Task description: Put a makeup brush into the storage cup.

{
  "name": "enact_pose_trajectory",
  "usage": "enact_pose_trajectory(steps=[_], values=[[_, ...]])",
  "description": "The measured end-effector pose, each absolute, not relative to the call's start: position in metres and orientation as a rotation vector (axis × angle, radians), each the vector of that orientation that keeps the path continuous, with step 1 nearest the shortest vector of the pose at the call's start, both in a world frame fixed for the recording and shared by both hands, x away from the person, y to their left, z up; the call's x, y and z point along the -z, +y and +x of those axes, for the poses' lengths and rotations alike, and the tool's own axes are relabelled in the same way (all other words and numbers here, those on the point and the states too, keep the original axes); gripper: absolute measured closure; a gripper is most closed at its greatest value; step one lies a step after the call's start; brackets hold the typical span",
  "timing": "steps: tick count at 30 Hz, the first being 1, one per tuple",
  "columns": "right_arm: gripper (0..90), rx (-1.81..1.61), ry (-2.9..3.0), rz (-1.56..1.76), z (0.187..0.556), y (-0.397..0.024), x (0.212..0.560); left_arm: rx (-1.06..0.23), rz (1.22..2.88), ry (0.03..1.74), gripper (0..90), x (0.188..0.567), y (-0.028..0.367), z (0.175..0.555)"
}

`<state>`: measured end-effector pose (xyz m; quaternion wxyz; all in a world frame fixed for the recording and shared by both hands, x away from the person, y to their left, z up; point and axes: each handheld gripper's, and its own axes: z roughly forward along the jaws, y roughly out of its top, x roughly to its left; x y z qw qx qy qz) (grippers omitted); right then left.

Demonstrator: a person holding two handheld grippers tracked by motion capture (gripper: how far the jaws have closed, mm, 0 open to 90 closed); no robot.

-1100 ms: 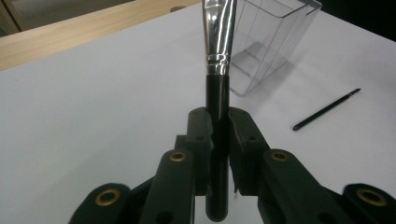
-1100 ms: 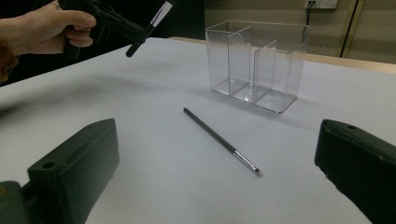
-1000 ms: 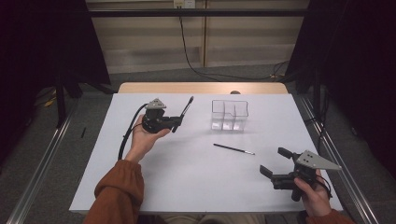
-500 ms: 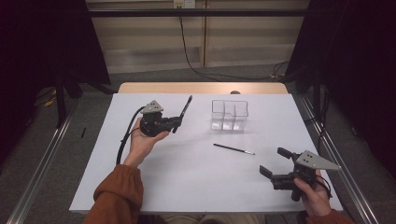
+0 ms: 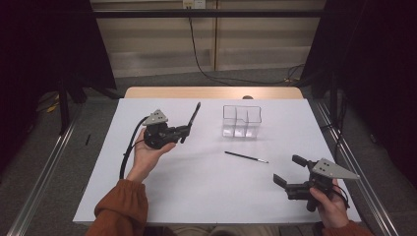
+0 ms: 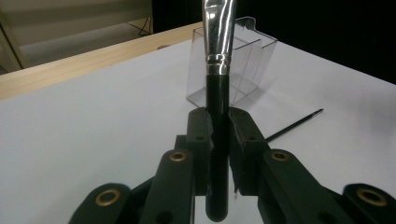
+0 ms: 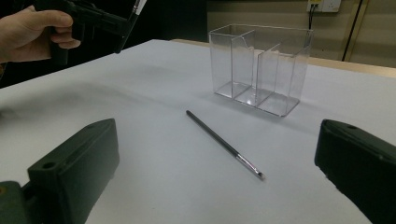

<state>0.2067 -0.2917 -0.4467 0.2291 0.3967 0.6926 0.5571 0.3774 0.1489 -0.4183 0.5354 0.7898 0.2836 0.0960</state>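
Note:
My left gripper (image 5: 186, 132) is lifted above the white table, shut on a black-handled brush (image 5: 193, 118) with a silver ferrule (image 6: 218, 35); the brush sticks up between the jaws. A clear plastic organizer (image 5: 241, 121) with compartments stands to its right, also seen ahead of the brush as the organizer (image 6: 243, 65). A thin black brush (image 5: 246, 157) lies flat on the table in front of the organizer, seen also as the thin brush (image 7: 223, 143). My right gripper (image 5: 290, 170) rests near the table's front right corner, open, with nothing between its jaws.
The white table (image 5: 206, 196) has a wooden strip (image 5: 211, 93) along its far edge. Metal rails (image 5: 44, 182) run beside the table. Dark curtains hang on both sides.
My left hand has drifted slightly right toward the organizer with the brush in its jaws. The right gripper has stayed in place.

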Motion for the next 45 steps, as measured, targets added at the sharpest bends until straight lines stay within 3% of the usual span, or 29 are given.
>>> enact_pose_trajectory(steps=[45], values=[[0.0, -1.623, 2.025, 0.968, 0.218, -0.251, 0.434, -0.185, 1.851, 0.600, 79.7, 0.418, 0.137, 0.310]])
